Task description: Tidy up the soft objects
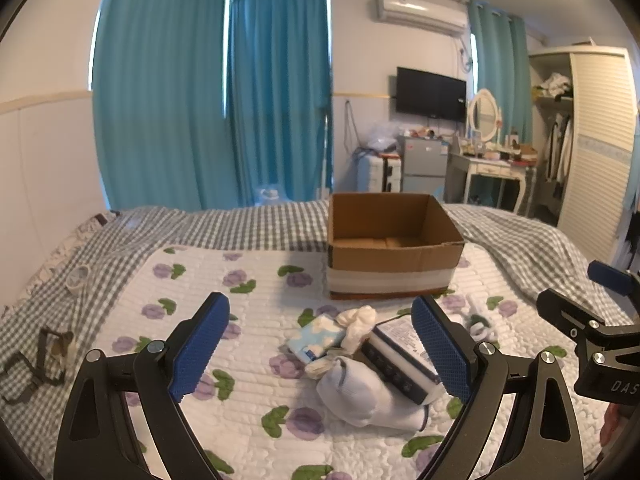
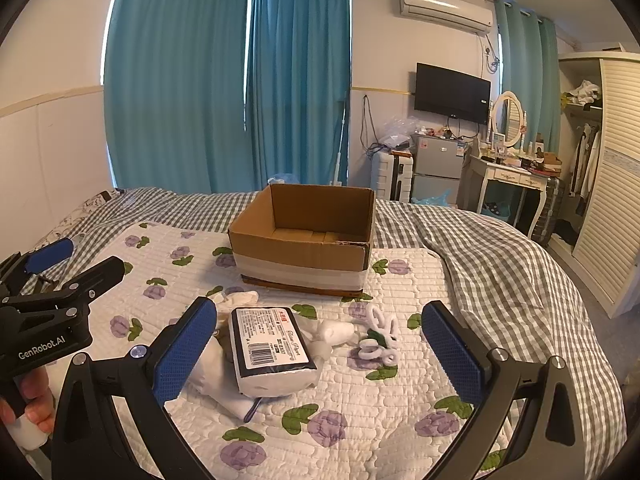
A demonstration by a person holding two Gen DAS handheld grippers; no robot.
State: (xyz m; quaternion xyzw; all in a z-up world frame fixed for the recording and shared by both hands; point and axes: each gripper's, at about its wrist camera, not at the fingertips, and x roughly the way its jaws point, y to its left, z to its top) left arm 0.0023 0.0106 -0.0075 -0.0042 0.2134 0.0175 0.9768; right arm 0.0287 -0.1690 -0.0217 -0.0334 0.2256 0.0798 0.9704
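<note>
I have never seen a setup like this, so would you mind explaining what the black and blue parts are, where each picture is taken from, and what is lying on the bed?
No robot is involved: a person holds a two-finger claw in each hand. Each picture comes from a fisheye camera on one claw, looking forward along its blue-padded fingers. One view shows the left claw, the other the right claw. Both are open and hold nothing.

On the flowered quilt lies a small pile: a wrapped tissue pack, white socks, a small blue-and-white packet and a white fuzzy flower-like piece. Behind the pile stands an open cardboard box; what shows of its inside looks empty.
</note>
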